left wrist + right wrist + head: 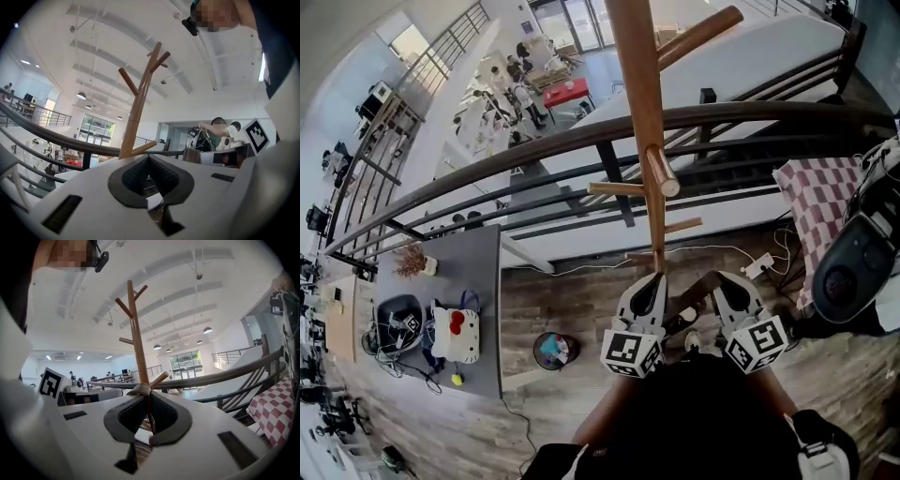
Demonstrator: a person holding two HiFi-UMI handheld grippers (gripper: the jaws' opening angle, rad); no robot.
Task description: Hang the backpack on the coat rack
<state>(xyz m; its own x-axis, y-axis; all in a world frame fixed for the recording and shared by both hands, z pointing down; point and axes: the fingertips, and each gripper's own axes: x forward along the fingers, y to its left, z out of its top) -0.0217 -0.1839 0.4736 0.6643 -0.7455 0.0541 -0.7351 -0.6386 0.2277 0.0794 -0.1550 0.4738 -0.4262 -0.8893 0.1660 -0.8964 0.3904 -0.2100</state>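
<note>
The wooden coat rack (642, 112) stands straight ahead, its pole and angled pegs rising above both grippers; it also shows as the coat rack (136, 117) and the coat rack (136, 333). My right gripper (724, 279) points up at it, and this right gripper (149, 397) is shut on a brown strap (139, 390). The strap (694, 291) runs down-left between the two grippers. A black backpack (703, 412) hangs below them. My left gripper (654, 279) is beside the pole's foot; the left gripper (149, 158) has its pads together, with nothing visible between them.
A dark curved railing (581, 141) runs behind the rack, with a drop to a lower floor beyond. A checkered cloth (820, 202) and a black chair (853, 267) are at right. A grey table (469, 272) with clutter stands at left. A power strip (757, 268) lies on the floor.
</note>
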